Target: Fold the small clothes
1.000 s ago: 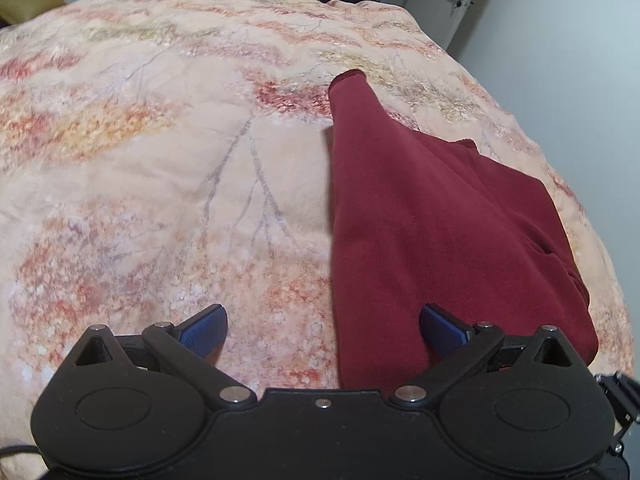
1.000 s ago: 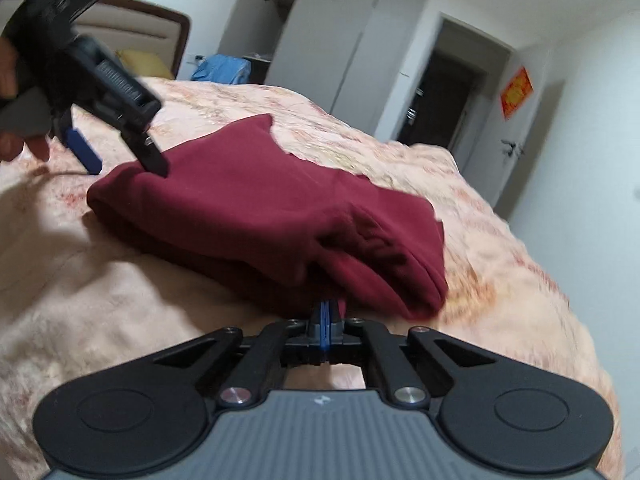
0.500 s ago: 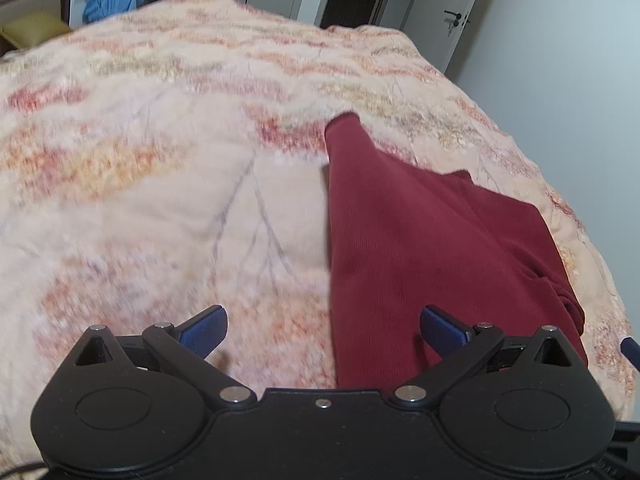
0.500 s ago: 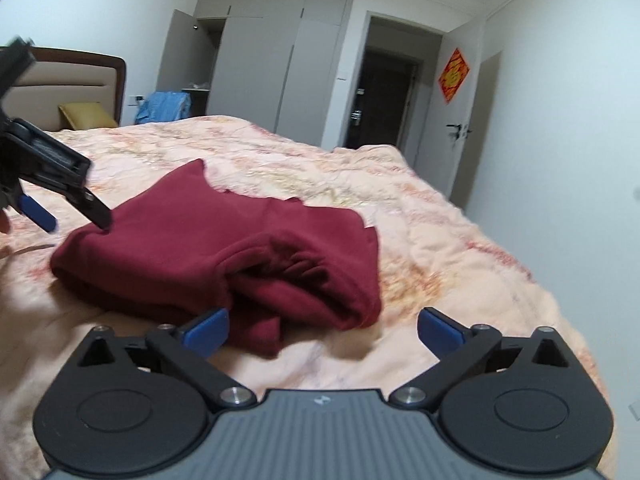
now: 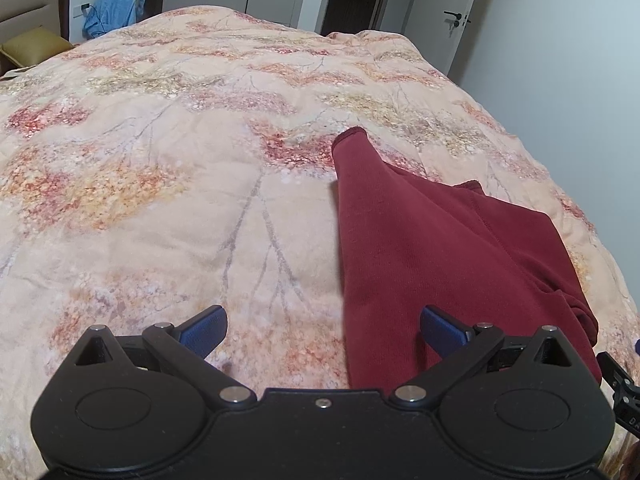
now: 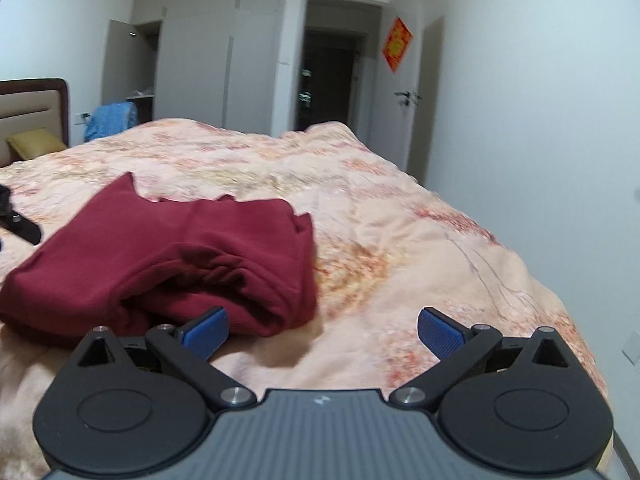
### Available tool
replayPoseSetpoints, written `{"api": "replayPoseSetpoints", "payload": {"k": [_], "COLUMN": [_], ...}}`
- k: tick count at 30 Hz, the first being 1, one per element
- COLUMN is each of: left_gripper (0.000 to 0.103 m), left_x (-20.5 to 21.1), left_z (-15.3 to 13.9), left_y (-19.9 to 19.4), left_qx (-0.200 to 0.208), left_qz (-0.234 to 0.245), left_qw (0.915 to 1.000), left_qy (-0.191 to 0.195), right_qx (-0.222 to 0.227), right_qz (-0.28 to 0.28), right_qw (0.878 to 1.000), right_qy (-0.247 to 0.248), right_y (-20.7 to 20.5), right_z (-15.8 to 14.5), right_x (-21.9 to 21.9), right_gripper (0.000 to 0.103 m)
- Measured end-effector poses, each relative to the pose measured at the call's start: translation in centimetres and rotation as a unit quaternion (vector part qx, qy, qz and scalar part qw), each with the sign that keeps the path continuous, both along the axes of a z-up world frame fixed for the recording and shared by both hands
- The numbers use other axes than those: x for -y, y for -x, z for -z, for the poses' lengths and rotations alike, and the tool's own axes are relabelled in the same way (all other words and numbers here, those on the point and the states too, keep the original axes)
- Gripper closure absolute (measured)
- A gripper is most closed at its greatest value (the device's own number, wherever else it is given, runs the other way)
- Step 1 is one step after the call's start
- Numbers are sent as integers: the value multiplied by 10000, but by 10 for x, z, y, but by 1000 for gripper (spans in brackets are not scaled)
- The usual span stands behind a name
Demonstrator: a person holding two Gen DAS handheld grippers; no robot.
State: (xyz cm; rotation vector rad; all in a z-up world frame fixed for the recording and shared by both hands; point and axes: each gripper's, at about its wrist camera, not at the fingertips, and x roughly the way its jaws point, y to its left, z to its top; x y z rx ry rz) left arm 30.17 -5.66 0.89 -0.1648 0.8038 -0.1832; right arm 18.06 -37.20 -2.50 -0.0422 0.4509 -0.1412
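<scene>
A dark red garment point(image 5: 432, 248) lies folded on the floral bedspread point(image 5: 160, 184), with one narrow end pointing away. My left gripper point(image 5: 322, 330) is open and empty, raised over the garment's near left edge. In the right wrist view the same red garment point(image 6: 168, 256) lies bunched at the left. My right gripper point(image 6: 322, 330) is open and empty, raised just right of the garment's folded edge. A bit of the left gripper point(image 6: 20, 224) shows at the far left edge.
The bed's right edge runs along a white wall point(image 5: 560, 60). A headboard point(image 6: 32, 108) and a yellow pillow point(image 6: 36, 142) are at the far left, with a blue cloth point(image 6: 110, 120) behind. A wardrobe and a dark doorway point(image 6: 328, 80) stand beyond the bed.
My right gripper let go of the red garment's edge, opened and lifted back to the right. My left gripper stayed open and pulled back a little.
</scene>
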Motion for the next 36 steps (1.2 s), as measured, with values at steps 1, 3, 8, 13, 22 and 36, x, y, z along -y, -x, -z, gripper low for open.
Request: {"api": "replayPoseSetpoints", "payload": {"k": [1,3,8,13,22,36], "left_gripper": [1,1,1,1,0,1], "left_x": [0,0,0,6,16,52], "left_z": [1,4,11,16,24,27], "left_y": [-2,-6,-17,-25,-31,-37], "left_qx": [-16,-55,-132,-168,-157,-169], "left_qz": [-3,2,35,86,174,682], "left_qw": [10000,10000,9999,9997,9993,9968], "left_qy": [-2,-45,-70,-162,-285,-388], "right_qx": [-22,-78,229,393,34,99], "right_qz": [32,29,-74,-469,-1053,-533], "right_qw": [10000,9997,9976,9933,9881,9873], "right_qy": [-65,-221,-657,-979,-1122,-1495], "right_y": [-1,-3,-3,-29,-90,-95], "right_z": [2,5,4,-9,-6,7], "right_x": [1,4,13,20,10,32], "right_gripper": [0,0,0,0,36,95]}}
